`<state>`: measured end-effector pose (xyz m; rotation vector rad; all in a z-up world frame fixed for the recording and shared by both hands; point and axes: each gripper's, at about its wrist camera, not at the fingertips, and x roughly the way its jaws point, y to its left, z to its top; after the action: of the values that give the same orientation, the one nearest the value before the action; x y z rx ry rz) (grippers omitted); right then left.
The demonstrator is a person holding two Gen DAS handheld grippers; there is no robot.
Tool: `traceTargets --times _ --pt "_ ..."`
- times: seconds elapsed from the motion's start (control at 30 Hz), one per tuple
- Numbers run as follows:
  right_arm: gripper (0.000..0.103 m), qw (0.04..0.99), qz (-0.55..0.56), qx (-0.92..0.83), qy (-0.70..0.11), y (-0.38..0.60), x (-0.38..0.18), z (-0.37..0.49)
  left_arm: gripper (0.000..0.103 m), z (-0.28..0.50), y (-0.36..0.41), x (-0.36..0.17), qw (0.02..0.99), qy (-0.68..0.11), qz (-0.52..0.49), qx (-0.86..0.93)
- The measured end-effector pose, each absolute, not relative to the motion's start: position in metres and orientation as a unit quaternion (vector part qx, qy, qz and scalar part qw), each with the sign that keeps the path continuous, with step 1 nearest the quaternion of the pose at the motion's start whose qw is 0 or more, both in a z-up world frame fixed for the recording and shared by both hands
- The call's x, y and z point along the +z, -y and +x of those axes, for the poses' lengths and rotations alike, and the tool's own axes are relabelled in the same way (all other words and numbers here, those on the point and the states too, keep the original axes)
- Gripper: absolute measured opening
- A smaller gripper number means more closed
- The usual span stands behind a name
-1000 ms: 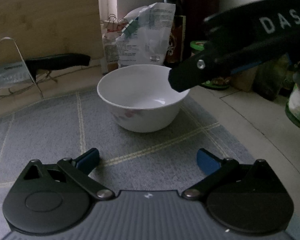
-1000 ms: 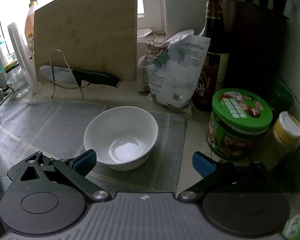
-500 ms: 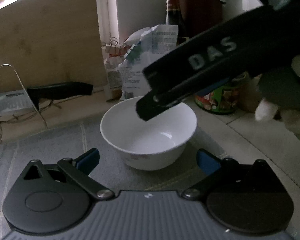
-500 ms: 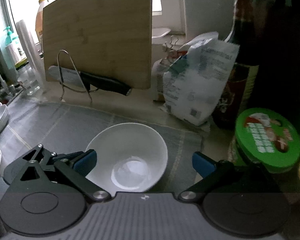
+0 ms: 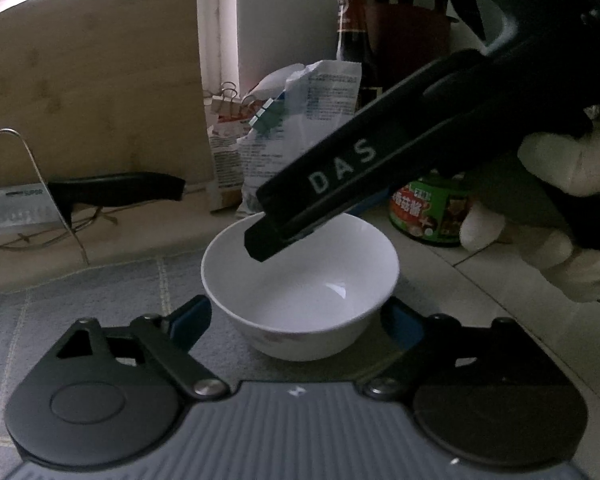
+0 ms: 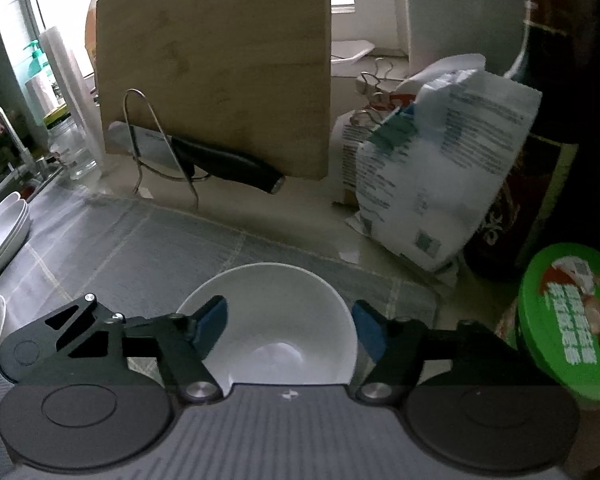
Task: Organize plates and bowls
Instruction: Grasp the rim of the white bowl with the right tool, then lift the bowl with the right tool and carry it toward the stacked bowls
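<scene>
Plates (image 6: 2, 228) already stacked at nine o'clock; the white bowl (image 6: 276, 320) remains loose, between the open right gripper (image 6: 290, 322), while the left gripper (image 5: 296, 316) is open and empty.

Open mat (image 6: 112, 248) lies left of the bowl (image 6: 276, 320); a paper bag (image 6: 432, 176), dark bottle (image 6: 540, 168) and green-lidded jar (image 6: 572, 320) crowd its right.

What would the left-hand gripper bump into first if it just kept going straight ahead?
Most likely the white bowl. It sits on the grey mat right ahead of the left gripper, whose open jaws are wide enough to straddle it. The right gripper reaches over the bowl, probably too high to meet first.
</scene>
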<state>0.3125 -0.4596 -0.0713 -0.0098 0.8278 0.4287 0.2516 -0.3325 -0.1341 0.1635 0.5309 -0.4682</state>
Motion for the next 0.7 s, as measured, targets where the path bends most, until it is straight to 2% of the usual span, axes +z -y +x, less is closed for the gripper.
traceTargets --times 0.23,0.7 --pt "0.067 0.892 -0.006 0.209 -0.401 0.4616 -0.0713 0.3158 0.090 0.2523 0.3340 -0.1328 0.934 -0.259 0.084 -0.231" --pt "0.067 0.891 -0.012 0.211 -0.402 0.4576 -0.0661 0.3066 0.090 0.2490 0.3303 -0.1253 0.929 -0.267 0.089 -0.239"
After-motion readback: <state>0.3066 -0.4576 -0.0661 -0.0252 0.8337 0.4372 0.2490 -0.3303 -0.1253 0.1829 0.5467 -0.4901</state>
